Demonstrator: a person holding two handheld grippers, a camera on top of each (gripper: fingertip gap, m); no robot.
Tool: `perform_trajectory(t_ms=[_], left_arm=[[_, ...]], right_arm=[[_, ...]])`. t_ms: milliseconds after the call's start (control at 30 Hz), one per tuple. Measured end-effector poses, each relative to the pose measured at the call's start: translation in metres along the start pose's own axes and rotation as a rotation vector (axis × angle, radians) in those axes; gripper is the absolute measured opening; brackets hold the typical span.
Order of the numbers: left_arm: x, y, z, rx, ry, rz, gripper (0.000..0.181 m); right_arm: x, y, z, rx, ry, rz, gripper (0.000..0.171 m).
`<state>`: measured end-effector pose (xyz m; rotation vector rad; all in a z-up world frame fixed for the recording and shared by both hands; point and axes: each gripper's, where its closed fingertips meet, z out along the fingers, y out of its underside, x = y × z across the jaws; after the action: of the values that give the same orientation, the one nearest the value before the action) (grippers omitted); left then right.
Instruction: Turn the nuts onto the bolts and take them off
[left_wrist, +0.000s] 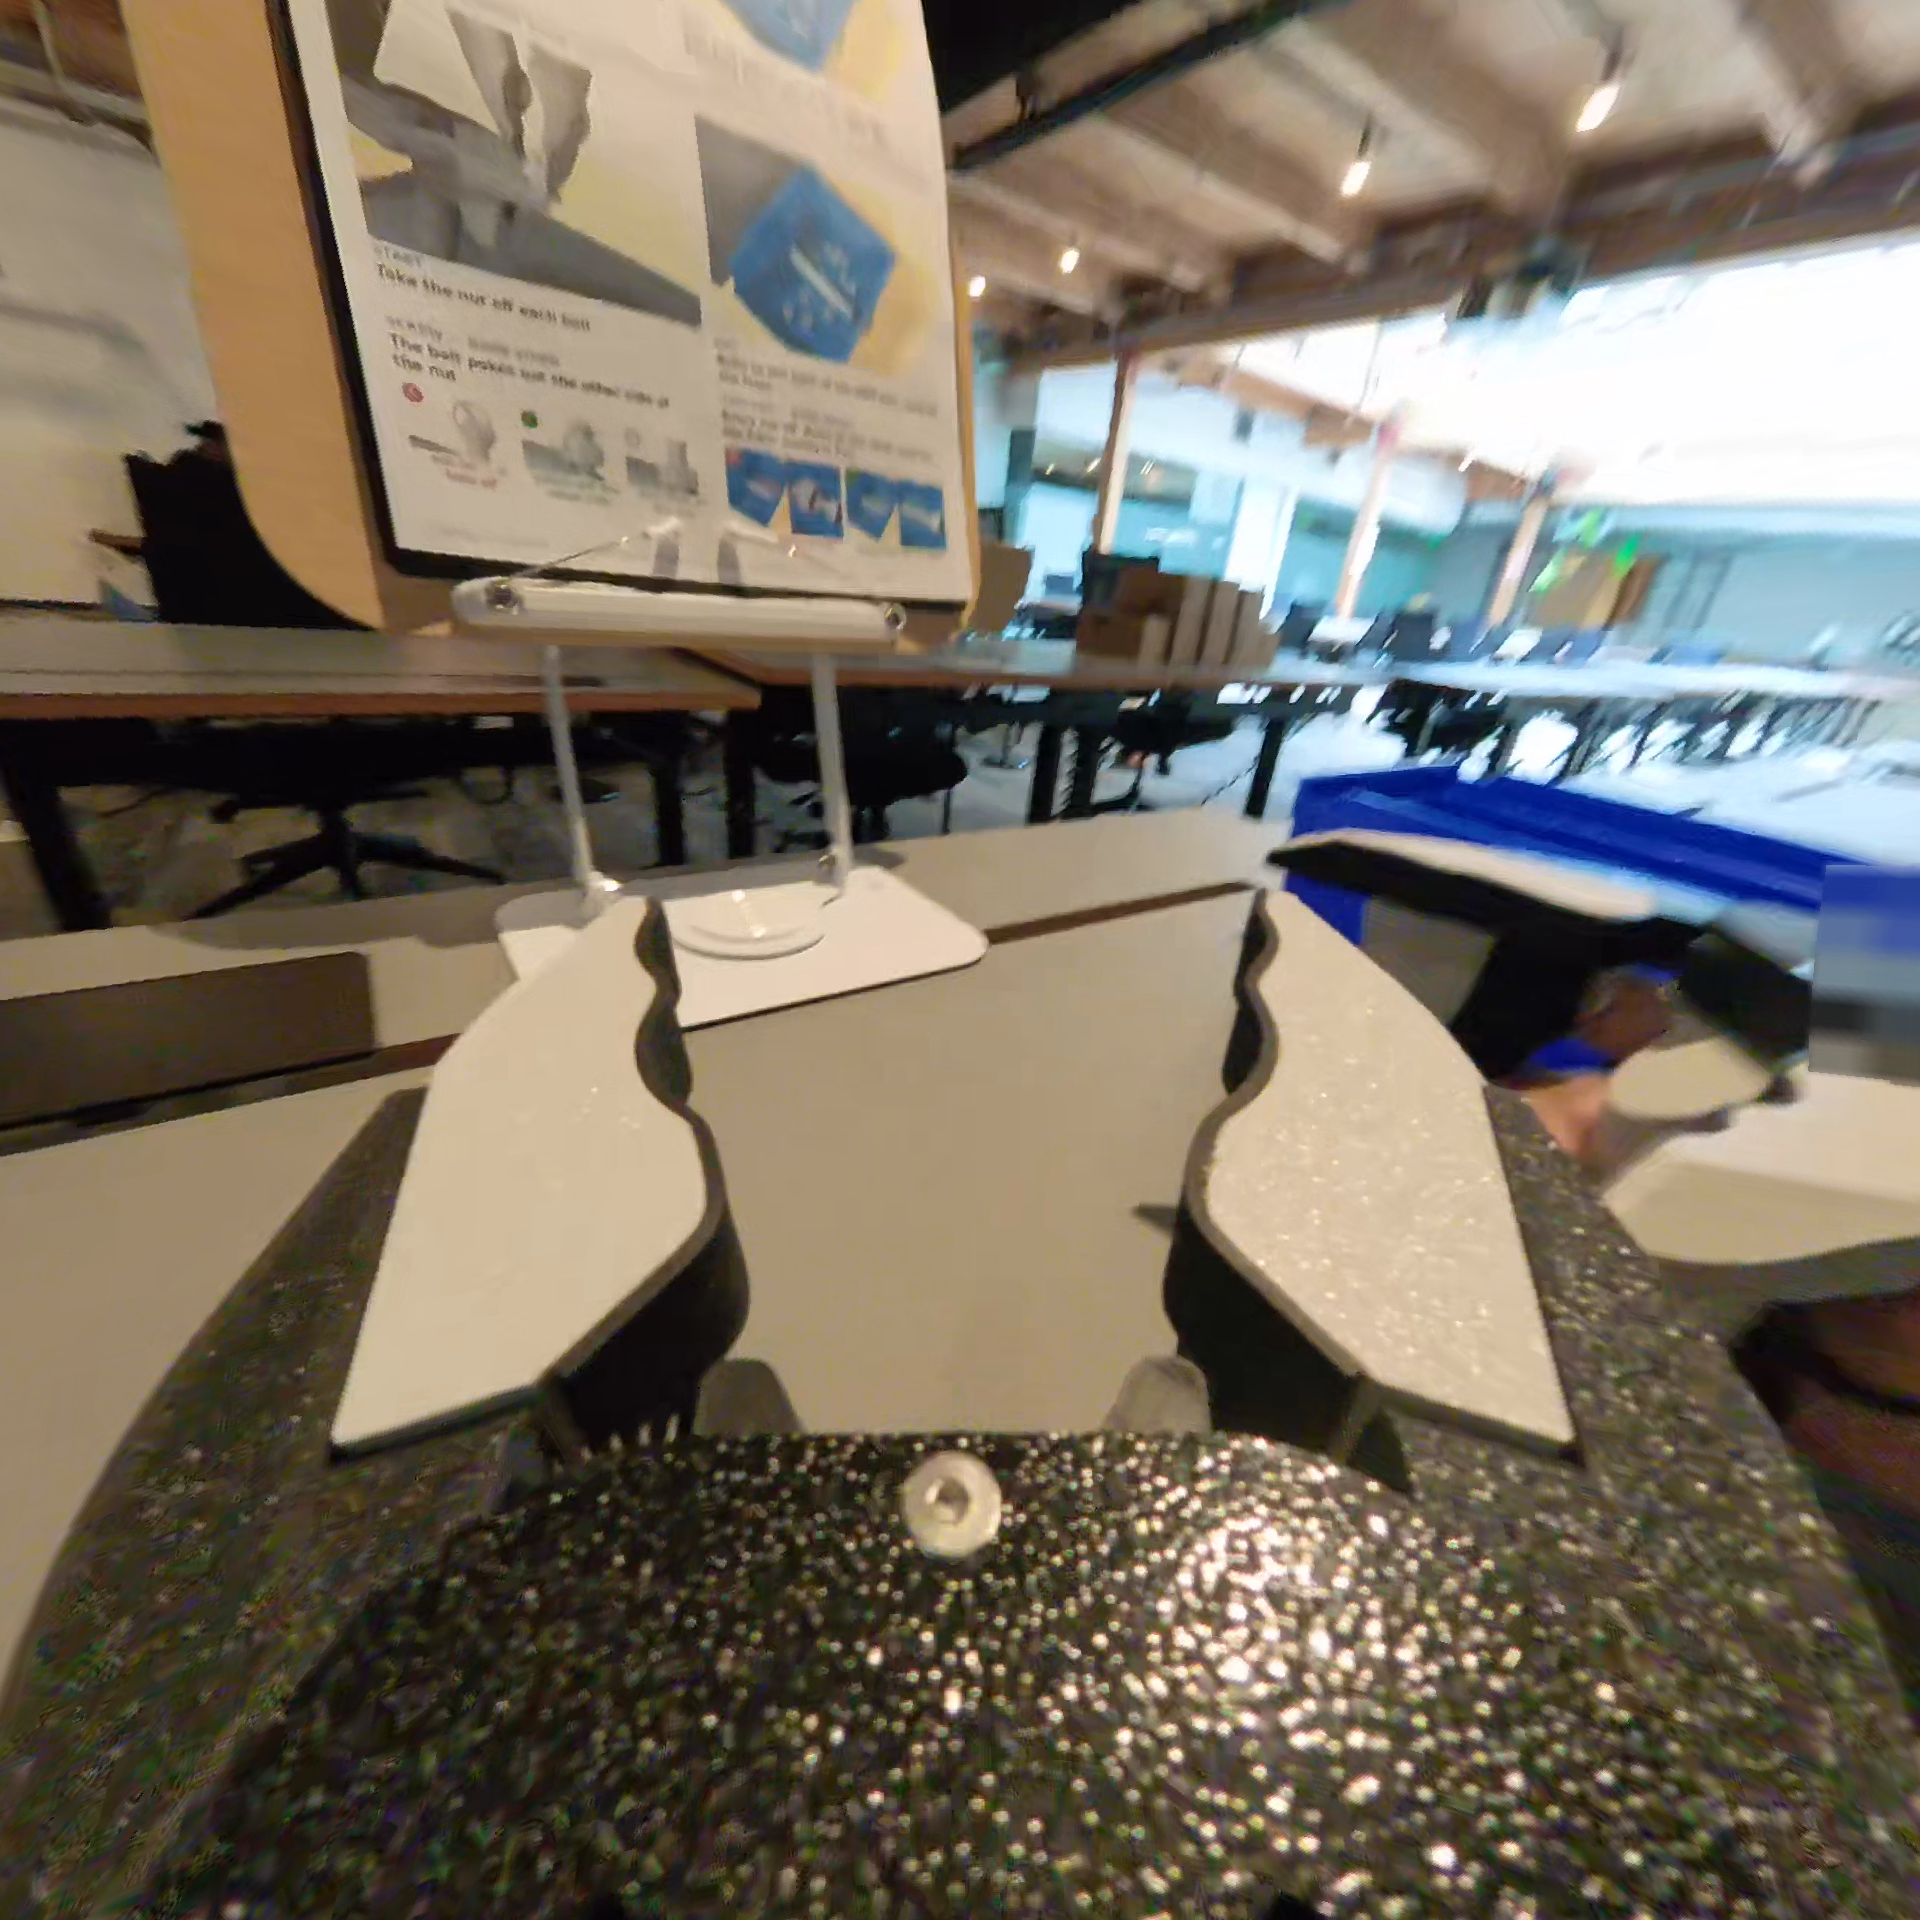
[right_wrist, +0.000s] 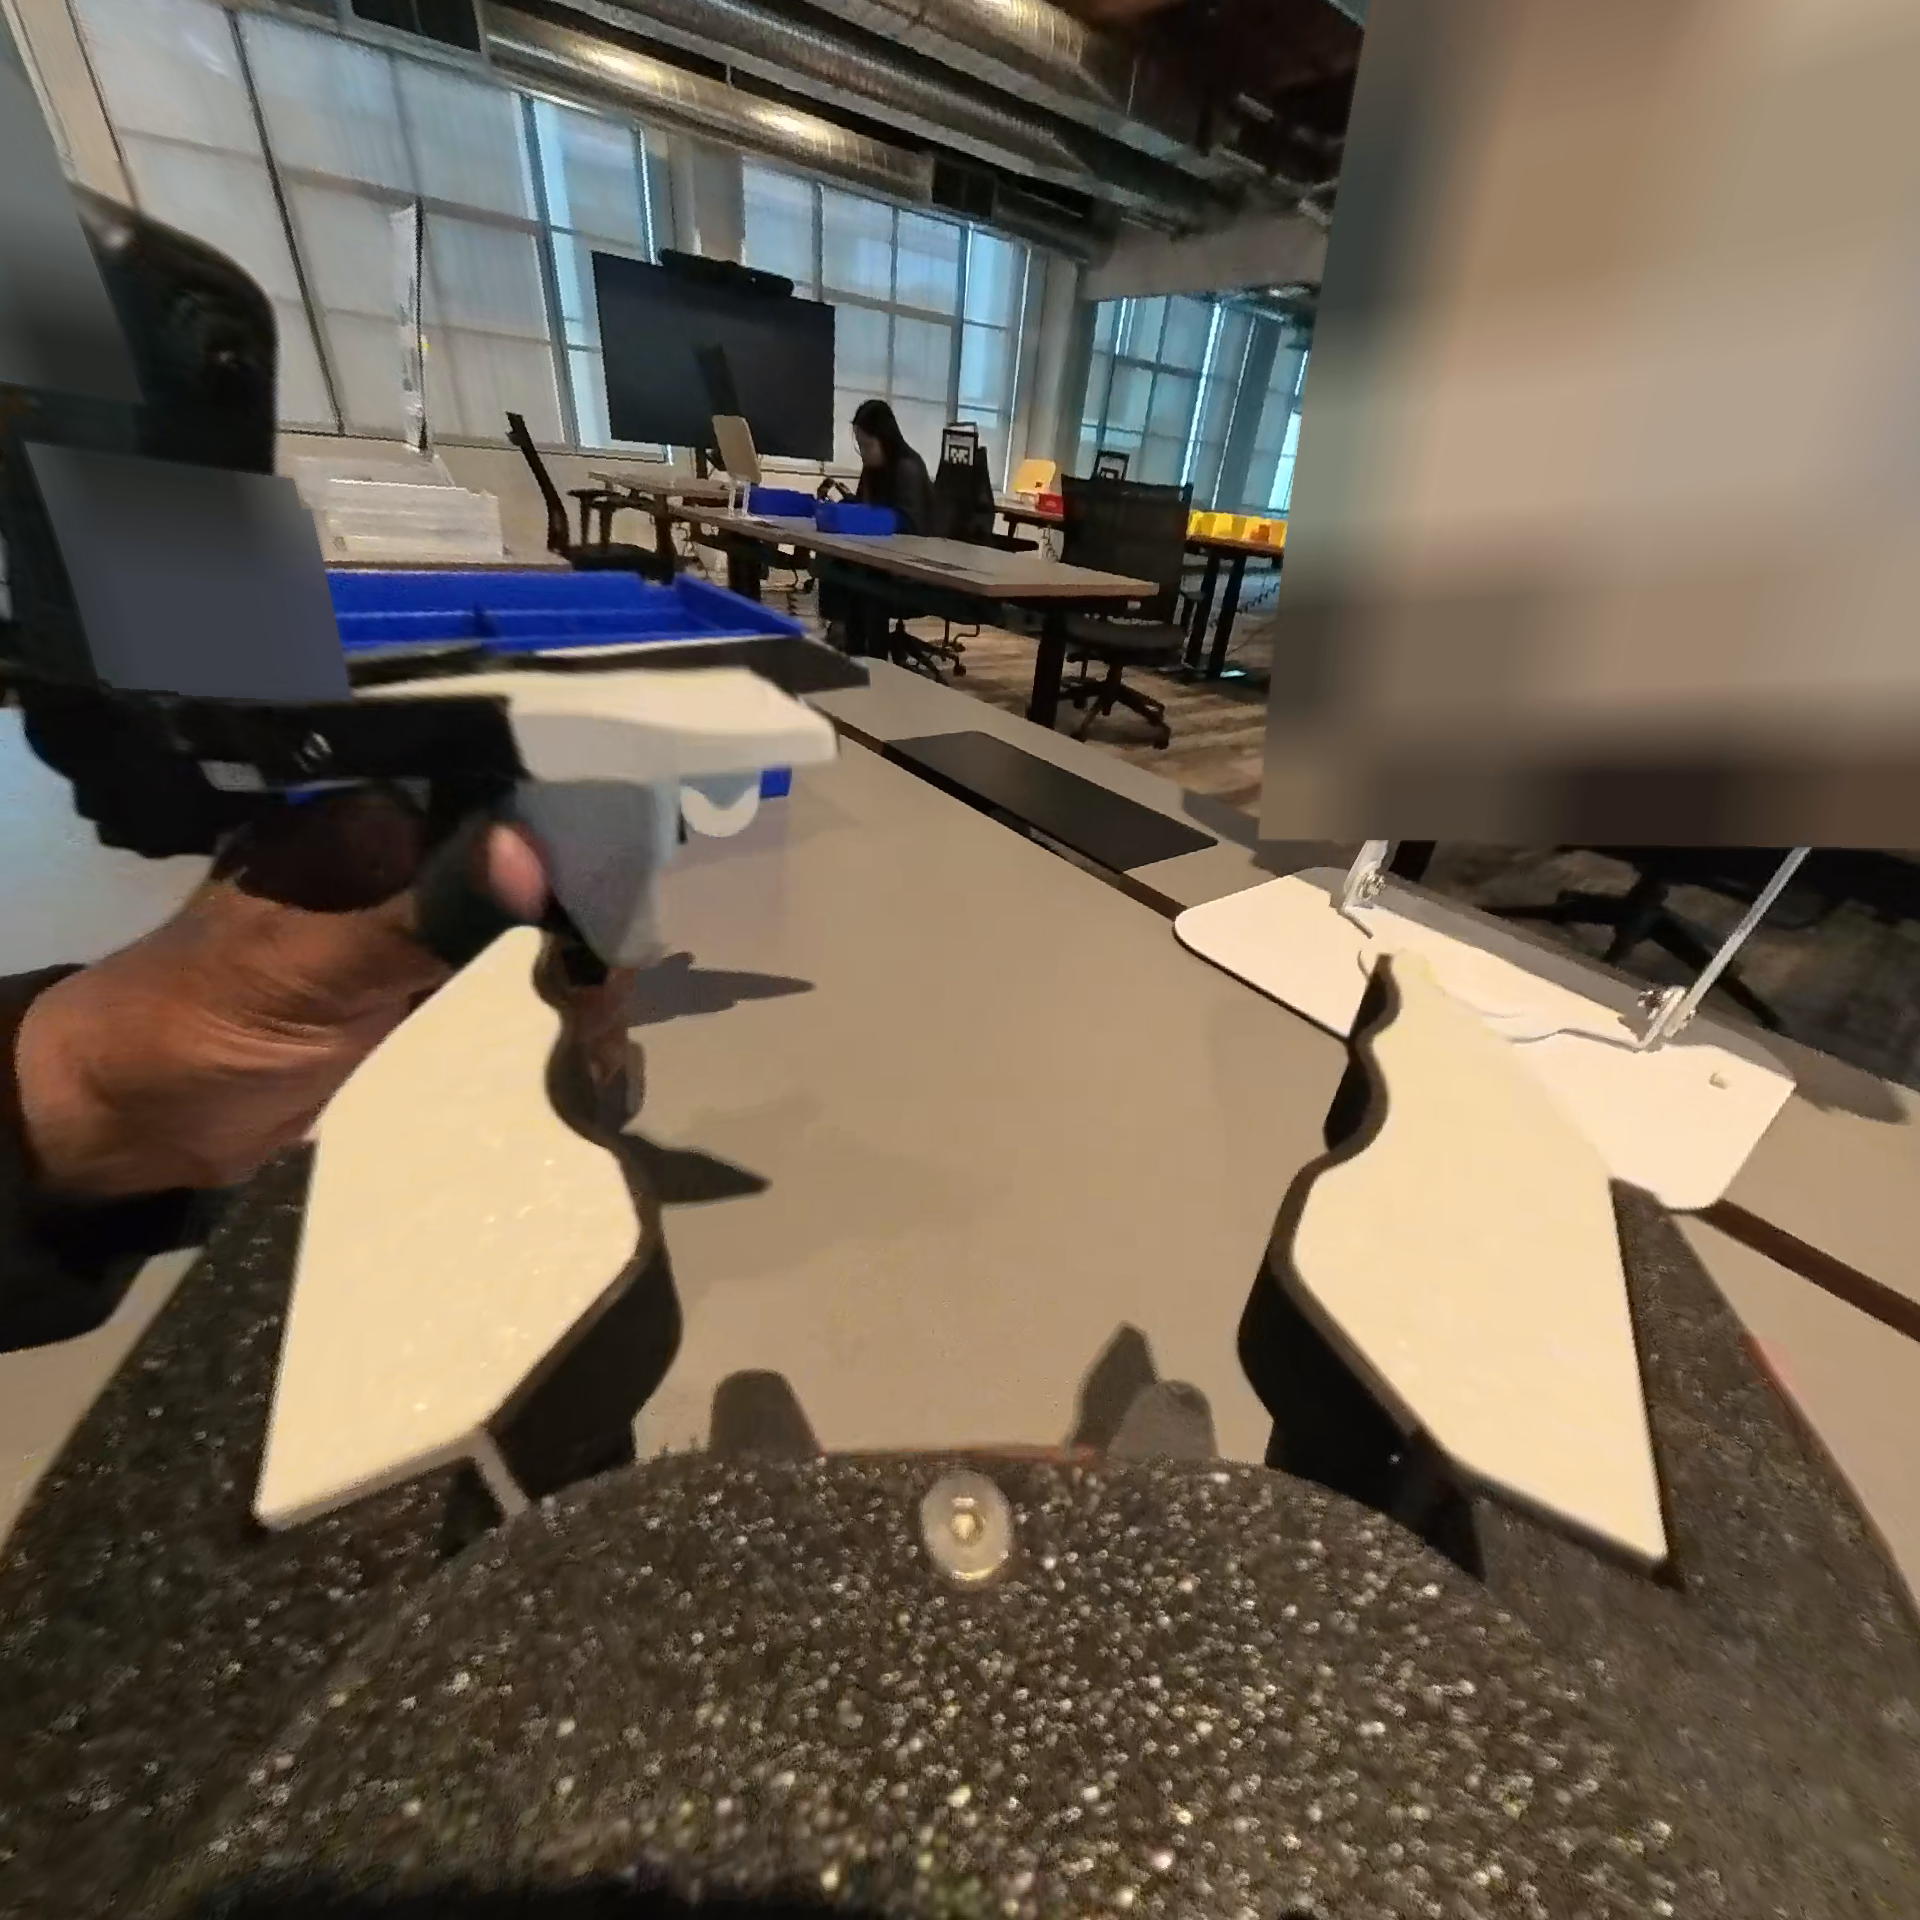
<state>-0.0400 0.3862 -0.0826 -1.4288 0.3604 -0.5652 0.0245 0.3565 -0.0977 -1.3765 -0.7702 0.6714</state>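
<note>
No nut or bolt shows in either view. My left gripper is open and empty, with its white fingers spread wide over the bare grey table. My right gripper is also open and empty over the same table. In the right wrist view a hand holds the left gripper at the left, and one of its white fingers points right. In the left wrist view a blurred finger of the right gripper reaches in from the right.
A blue divided bin stands at the table's far side; it also shows in the left wrist view. A white stand holding an instruction sheet stands ahead. A person sits at a far table among chairs.
</note>
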Motion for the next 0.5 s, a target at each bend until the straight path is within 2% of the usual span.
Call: perform_trajectory(t_ms=[100,267,400,500], left_arm=[[-0.007,0.009,0.004,-0.027,-0.049,0.124,0.112],[0.002,0.006,0.006,0.036,-0.022,0.215,0.131],[0.003,0.008,0.006,0.036,0.003,0.150,0.143],[-0.006,0.004,0.003,0.069,-0.010,0.057,0.145]], right_arm=[[0.000,0.002,-0.002,-0.002,0.001,0.003,0.136],[-0.013,0.007,-0.001,-0.019,-0.059,0.034,0.133],[-0.023,0.008,0.001,-0.020,-0.099,0.057,0.136],[-0.029,0.002,0.000,0.010,-0.131,0.092,0.142]])
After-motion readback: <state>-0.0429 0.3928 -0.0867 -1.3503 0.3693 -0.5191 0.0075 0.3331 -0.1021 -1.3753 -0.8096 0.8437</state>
